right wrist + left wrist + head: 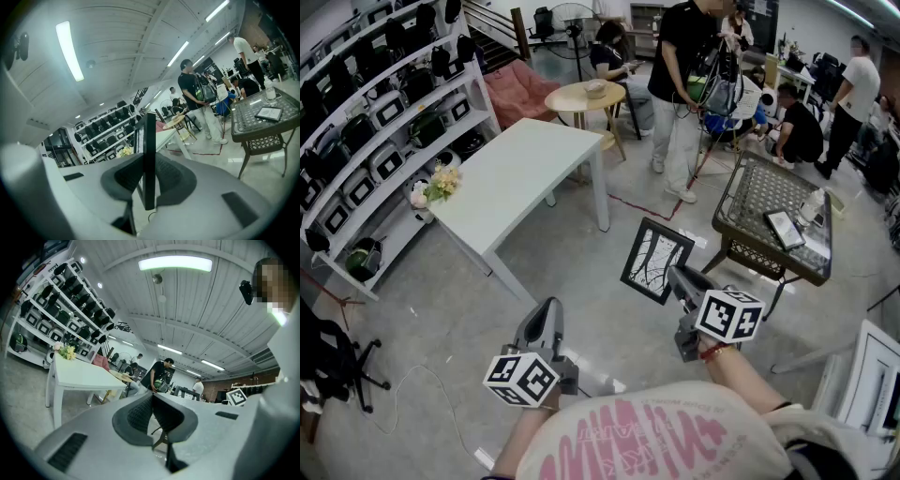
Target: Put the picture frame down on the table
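The jaws of the right gripper (149,180) are closed on the frame (149,140), which is pinched at one edge. In the right gripper view it is seen edge-on and upright between the pads. In the head view the black frame is held in the air, tilted, above the floor (581,281). A pale picture with dark, branch-like lines is shown in it.

The jaws of the left gripper (152,397) are brought together at their tips, and nothing is held between them. This gripper is carried low at the left, well apart from the frame.

The white worktop (525,169) is seen ahead and to the left, well apart from the frame. A small bunch of flowers (441,183) is set at its near-left corner. Shelves (356,112) loaded with dark gear are lined up beyond it. To the right, a dark table (750,202) is placed with a tablet (786,228) lying on it. Several people (680,84) are gathered in the background.
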`<state>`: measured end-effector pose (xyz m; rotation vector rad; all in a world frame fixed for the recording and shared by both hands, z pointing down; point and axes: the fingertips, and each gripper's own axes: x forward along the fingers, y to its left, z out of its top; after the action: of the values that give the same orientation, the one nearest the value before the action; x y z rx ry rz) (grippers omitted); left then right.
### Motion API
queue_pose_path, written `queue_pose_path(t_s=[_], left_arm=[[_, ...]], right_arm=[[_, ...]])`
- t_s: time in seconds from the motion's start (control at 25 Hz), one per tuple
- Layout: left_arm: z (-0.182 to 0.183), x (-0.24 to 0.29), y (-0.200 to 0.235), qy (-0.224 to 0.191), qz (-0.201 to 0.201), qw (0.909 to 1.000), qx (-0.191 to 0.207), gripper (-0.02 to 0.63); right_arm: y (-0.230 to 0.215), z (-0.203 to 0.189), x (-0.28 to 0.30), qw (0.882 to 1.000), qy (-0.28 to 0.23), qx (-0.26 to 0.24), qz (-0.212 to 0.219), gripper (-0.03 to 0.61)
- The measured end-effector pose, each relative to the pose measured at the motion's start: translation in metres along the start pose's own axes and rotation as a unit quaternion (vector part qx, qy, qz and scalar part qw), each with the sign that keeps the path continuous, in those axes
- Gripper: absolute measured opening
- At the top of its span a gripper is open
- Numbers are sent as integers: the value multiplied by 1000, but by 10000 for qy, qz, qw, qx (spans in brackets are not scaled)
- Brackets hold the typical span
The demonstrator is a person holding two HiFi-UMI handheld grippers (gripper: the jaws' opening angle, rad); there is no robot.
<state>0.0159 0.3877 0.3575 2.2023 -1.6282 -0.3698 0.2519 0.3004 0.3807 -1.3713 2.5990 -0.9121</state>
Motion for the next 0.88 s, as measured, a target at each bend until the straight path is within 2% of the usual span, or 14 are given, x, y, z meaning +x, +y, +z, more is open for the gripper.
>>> queue_pose_path(t_s=[0.28, 0.52, 0.72, 0.88], left_arm=[[15, 1, 28, -78, -51, 10000, 19, 3], [41, 7, 78, -93, -113, 9999, -3, 3], [56, 6, 111, -157, 34, 9999, -18, 3], [46, 13, 132, -44, 167, 9997, -175, 3]], right_arm=[[15, -3, 25, 10000, -76, -45, -7, 81], [41, -5, 72, 9998, -183, -70, -23, 81], [51, -10, 97, 9999, -114, -51, -91, 81], [48, -16, 120, 9999, 74, 24, -101, 81]])
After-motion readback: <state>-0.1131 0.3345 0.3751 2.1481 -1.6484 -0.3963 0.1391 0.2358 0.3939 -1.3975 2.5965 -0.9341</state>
